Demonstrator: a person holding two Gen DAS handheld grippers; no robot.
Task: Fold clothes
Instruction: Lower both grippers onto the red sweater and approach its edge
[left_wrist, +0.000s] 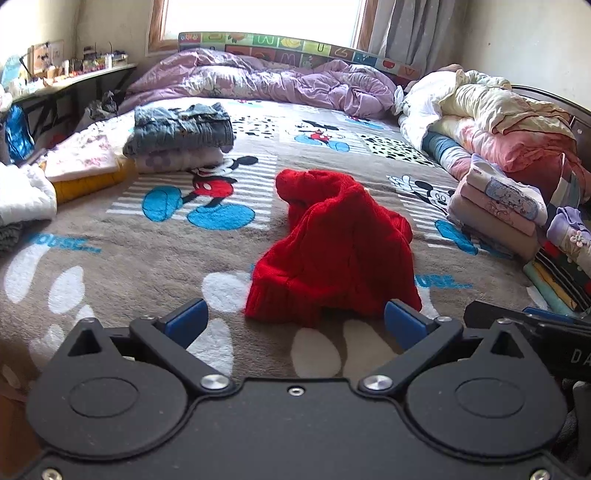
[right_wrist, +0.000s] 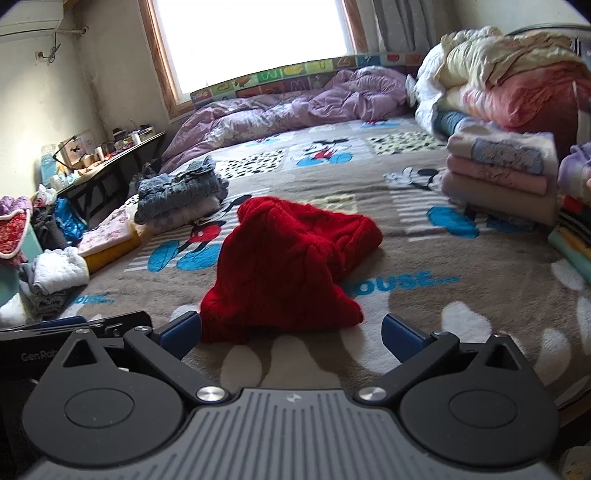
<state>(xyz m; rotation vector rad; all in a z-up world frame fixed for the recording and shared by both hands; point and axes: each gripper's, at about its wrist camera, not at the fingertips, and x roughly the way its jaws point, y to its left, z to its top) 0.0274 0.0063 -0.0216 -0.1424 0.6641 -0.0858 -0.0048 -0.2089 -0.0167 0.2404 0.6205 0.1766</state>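
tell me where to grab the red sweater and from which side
Judging by its pose, take the red sweater by its ribbed hem, the thick band lying nearest both open grippers. It sits crumpled in a heap on the Mickey blanket, so the hem is the only flat, clear edge. Come in low from the near side, left gripper and right gripper at either end of it.

The left hand-held gripper and the right hand-held gripper sit side by side (nearly level), blue-padded fingers spread wide, gripping nothing.
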